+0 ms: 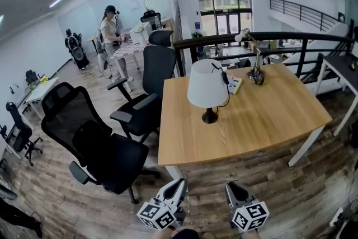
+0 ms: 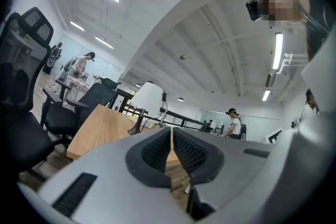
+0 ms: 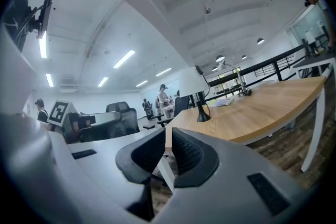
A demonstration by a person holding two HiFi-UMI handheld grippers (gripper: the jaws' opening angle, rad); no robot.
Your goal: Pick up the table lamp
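The table lamp (image 1: 208,88) has a white shade and a black stem and foot; it stands upright near the middle of the wooden table (image 1: 268,120), and its cord runs back toward a power strip (image 1: 234,85). The lamp (image 2: 147,100) appears beyond the jaws in the left gripper view, and the lamp (image 3: 200,93) stands on the table ahead in the right gripper view. My left gripper (image 1: 180,183) and right gripper (image 1: 231,186) are low, short of the table's near edge, side by side. Both are shut with nothing between the pads.
Two black office chairs (image 1: 92,140) stand left of the table, one close to its near corner. A black railing (image 1: 268,42) runs behind the table. A small desk lamp (image 1: 254,67) sits at the table's back. A person (image 1: 110,28) stands at a far desk.
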